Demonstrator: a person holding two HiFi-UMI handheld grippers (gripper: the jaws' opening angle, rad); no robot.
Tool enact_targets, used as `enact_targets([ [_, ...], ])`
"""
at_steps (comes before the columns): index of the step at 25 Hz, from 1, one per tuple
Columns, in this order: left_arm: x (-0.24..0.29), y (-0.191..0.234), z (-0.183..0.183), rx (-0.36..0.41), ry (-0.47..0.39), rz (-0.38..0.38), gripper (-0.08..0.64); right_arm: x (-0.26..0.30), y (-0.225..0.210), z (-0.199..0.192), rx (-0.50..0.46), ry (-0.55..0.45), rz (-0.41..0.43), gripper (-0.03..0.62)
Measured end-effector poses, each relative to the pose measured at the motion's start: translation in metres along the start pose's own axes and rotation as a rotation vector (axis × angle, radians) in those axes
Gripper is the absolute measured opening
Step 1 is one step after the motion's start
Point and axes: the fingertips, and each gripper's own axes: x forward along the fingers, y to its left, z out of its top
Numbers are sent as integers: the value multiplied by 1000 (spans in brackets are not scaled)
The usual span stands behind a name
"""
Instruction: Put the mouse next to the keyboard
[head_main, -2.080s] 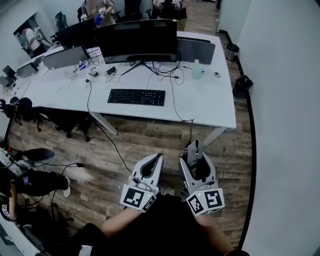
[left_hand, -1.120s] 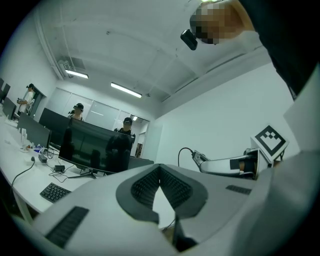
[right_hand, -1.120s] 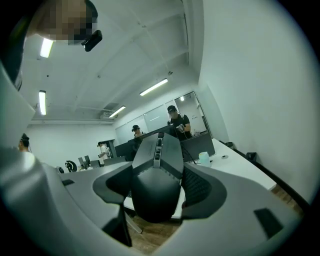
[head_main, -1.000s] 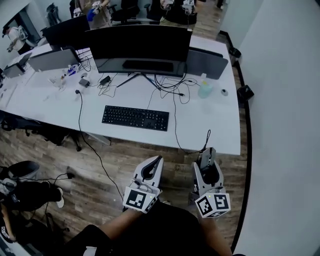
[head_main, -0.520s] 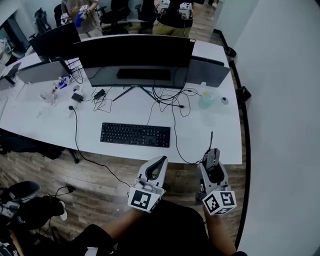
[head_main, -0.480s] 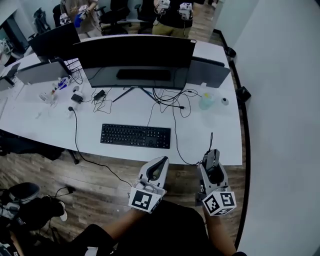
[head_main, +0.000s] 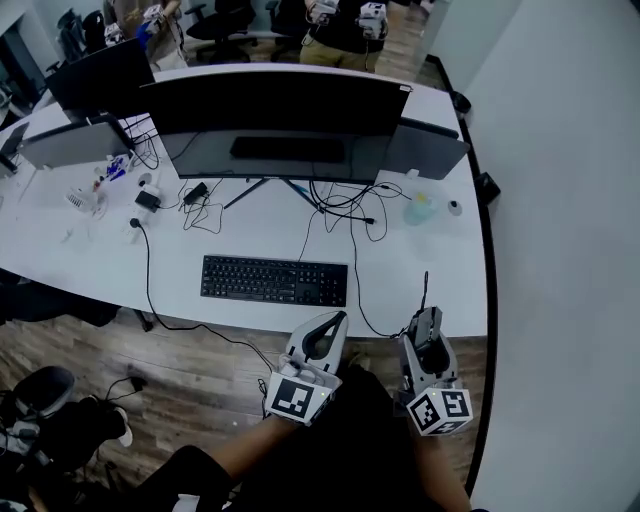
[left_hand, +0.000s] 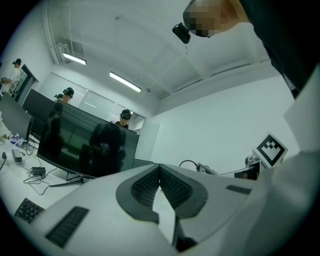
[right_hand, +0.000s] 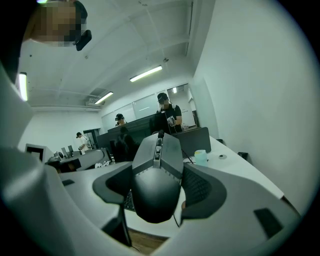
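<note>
A black keyboard (head_main: 274, 281) lies on the white desk (head_main: 80, 250), near its front edge. My right gripper (head_main: 425, 322) is shut on a dark grey mouse (head_main: 429, 340), held just off the desk's front edge, to the right of the keyboard. The mouse's cable (head_main: 424, 287) stands up over the desk edge. In the right gripper view the mouse (right_hand: 157, 175) fills the gap between the pads (right_hand: 200, 187). My left gripper (head_main: 335, 322) hovers at the desk edge below the keyboard's right end. Its jaws (left_hand: 160, 170) are shut with nothing between them.
A wide curved monitor (head_main: 275, 108) stands behind the keyboard, with tangled cables (head_main: 345, 205) under it. A teal bottle (head_main: 420, 209) and a small round thing (head_main: 455, 207) sit at the far right. More screens (head_main: 95, 78) and small items stand left. People stand beyond the desk. A wall runs along the right.
The desk has come closer in the head view. Both grippers have moved forward to its front edge, the right one still shut on the mouse.
</note>
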Motion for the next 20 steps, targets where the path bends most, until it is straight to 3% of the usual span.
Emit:
enact_targets([
  [9, 18, -2, -16, -5, 31, -24, 3, 30, -15, -15, -12, 56, 12, 305],
  [14, 41, 0, -23, 30, 51, -19, 3, 56, -29, -18, -26, 67, 34, 305],
  [20, 66, 14, -54, 68, 153, 27, 5, 88, -45, -35, -33, 127, 38, 305],
])
